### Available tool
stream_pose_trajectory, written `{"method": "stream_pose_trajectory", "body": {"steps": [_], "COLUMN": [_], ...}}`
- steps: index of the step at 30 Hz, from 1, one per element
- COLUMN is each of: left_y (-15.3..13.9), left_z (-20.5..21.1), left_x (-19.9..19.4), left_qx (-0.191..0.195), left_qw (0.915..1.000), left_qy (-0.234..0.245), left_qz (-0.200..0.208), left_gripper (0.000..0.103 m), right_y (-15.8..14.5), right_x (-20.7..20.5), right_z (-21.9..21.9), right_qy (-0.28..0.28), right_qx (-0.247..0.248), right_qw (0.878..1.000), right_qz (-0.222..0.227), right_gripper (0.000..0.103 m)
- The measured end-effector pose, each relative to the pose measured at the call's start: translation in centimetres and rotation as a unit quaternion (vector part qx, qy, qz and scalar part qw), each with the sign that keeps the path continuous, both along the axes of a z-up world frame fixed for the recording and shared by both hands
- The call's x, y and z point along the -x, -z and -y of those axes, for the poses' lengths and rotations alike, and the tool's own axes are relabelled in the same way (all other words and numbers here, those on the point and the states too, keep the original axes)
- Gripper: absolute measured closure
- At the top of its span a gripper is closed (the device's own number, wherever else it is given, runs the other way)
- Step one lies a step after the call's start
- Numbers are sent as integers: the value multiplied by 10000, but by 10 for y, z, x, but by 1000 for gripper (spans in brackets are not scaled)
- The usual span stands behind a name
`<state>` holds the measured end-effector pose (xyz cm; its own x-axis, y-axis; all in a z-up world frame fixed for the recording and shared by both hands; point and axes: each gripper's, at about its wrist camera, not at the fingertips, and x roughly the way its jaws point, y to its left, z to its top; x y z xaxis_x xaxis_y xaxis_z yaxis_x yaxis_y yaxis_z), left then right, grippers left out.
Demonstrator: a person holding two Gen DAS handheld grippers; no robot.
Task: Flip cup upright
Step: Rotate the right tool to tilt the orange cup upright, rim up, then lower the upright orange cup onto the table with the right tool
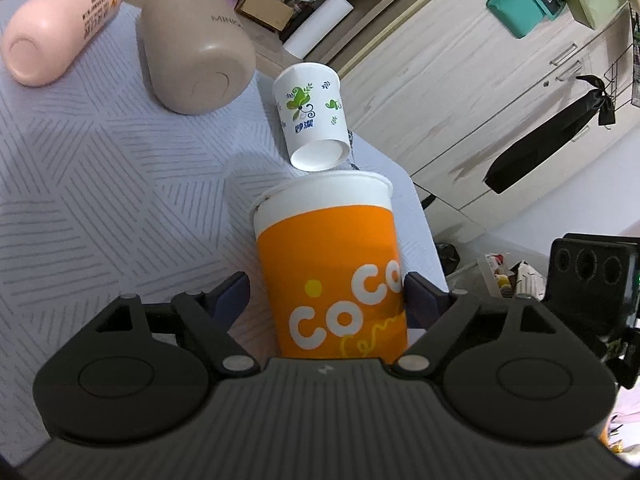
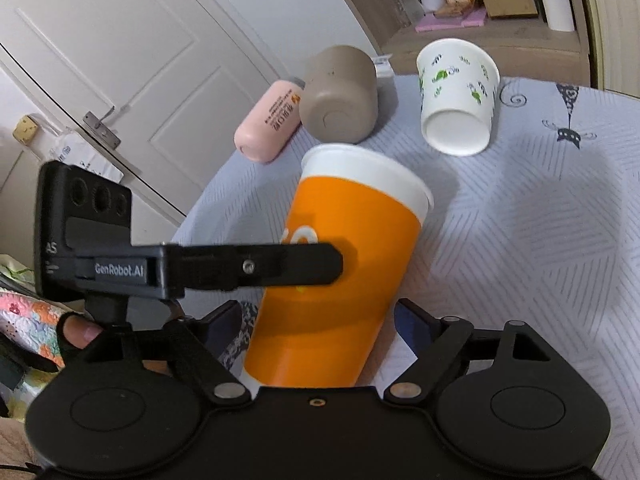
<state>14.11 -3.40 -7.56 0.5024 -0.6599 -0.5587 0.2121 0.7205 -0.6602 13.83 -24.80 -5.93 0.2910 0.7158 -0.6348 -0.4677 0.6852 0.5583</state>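
Observation:
An orange and white "CoCo" paper cup [image 1: 336,272] is held off the bed, tilted, rim pointing away from me. My left gripper [image 1: 326,300] has its jaws against both sides of the cup's lower body. In the right wrist view the same cup [image 2: 360,232] lies between the jaws of my right gripper [image 2: 320,320], with small gaps on both sides; the left gripper's finger [image 2: 260,266] crosses the cup's side there.
A white paper cup with green print [image 1: 312,116] [image 2: 458,96], a taupe tumbler [image 1: 192,48] [image 2: 340,94] and a pink bottle [image 1: 60,20] [image 2: 272,122] lie on their sides on the grey patterned bedspread [image 1: 100,200]. Wooden cabinets [image 1: 460,60] stand beyond the bed edge.

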Motion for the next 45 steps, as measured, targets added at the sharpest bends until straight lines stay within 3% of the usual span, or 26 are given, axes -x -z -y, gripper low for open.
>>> {"method": "stream_pose_trajectory", "body": {"steps": [2, 4, 9, 21, 28, 36, 45], "left_y": [1, 2, -3, -33, -55, -67, -76], "left_z": [1, 1, 0, 3, 17, 17, 11], "left_x": [-3, -2, 4, 42, 75, 92, 78], "left_qx": [33, 40, -104, -453, -1164, -1375, -1650], "left_qw": [10000, 10000, 9999, 9956, 9811, 9675, 9540], "left_qy": [-2, 35, 46, 194, 338, 242, 50], "left_qz": [-8, -26, 94, 801, 1507, 2108, 2501], "left_gripper": [20, 23, 27, 29, 30, 30, 30], "right_y": [2, 4, 4, -20, -32, -42, -43], "right_x": [-1, -3, 3, 48, 80, 97, 82], "right_z": [0, 5, 4, -3, -18, -34, -56], "right_qy": [63, 79, 49, -48, -32, 109, 234], "right_qx": [-113, -222, -341, -80, 384, 837, 1047], "right_qw": [9999, 9997, 9993, 9937, 9798, 9553, 9300], "right_qz": [-1, 9, 117, 1119, 1961, 2833, 3516], "right_gripper": [17, 25, 25, 26, 26, 28, 28]}}
